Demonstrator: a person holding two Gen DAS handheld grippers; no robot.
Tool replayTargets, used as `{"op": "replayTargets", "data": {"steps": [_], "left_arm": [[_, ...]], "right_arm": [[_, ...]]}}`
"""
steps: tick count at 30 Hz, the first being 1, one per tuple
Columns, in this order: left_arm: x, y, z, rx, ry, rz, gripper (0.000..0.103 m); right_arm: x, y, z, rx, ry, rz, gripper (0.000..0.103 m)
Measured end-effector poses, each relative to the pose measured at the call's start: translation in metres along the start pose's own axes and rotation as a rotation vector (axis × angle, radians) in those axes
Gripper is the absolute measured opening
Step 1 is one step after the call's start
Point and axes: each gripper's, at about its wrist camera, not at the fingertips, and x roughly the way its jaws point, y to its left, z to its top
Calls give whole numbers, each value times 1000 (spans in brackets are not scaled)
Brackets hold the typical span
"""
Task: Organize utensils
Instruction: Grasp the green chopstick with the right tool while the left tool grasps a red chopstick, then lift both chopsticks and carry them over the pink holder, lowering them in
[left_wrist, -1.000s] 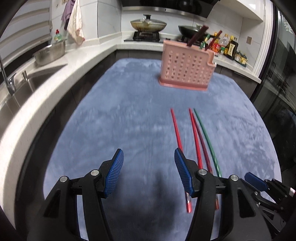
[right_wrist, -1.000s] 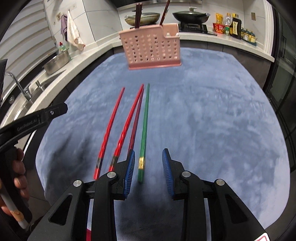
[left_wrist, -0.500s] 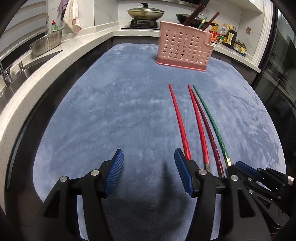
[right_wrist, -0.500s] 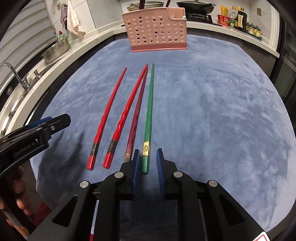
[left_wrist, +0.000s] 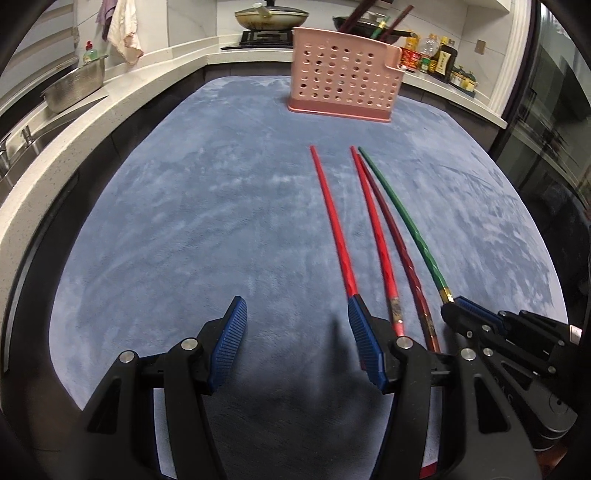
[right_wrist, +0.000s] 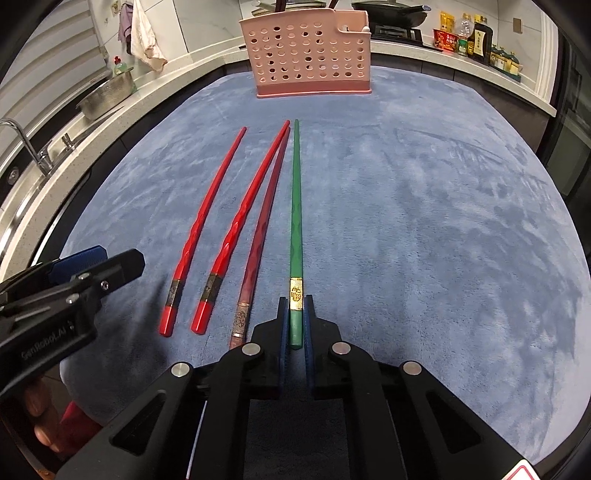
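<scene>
A blue plush cloth (right_wrist: 424, 206) covers the desk, and a pale stone kitchen counter (left_wrist: 122, 99) wraps around it, carrying a steel colander (left_wrist: 74, 86) and a sink with a tap (right_wrist: 22, 147); a stove with a lidded wok (left_wrist: 271, 18) and a row of sauce bottles (left_wrist: 436, 57) stand behind. A pink perforated utensil holder (right_wrist: 308, 59) stands upright at the far edge of the cloth, with several chopsticks already poking out of its top.

Nearer than the holder, four chopsticks lie on the cloth with their tips toward it: two bright red chopsticks (right_wrist: 207, 218), a dark red chopstick (right_wrist: 258, 236) and a green chopstick (right_wrist: 296, 206), the green one farthest right.

The right claw (right_wrist: 295, 328) is clenched on the thick butt end of the green chopstick, its blue pads pressed against both sides just behind the gold band. The left claw (left_wrist: 295, 343) is released, spread wide above bare cloth, left of the red chopsticks and holding nothing.
</scene>
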Motion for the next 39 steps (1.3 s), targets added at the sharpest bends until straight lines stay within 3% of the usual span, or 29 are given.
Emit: {"op": "replayTargets", "data": {"steps": [9, 19, 29, 37, 39], "left_arm": [[5, -13, -7, 17, 32, -46, 55], [16, -13, -13, 6, 70, -28, 53], [15, -22, -13, 46, 66, -58, 26], [19, -22, -13, 13, 89, -129, 8], [20, -21, -14, 4, 89, -136, 7]], "right_arm": [[-8, -14, -6, 55, 0, -1, 7], [-9, -16, -9, 70, 7, 5, 7], [-11, -15, -13, 81, 12, 11, 7], [-13, -16, -15, 87, 13, 14, 7], [-13, -16, -15, 87, 13, 14, 7]]}}
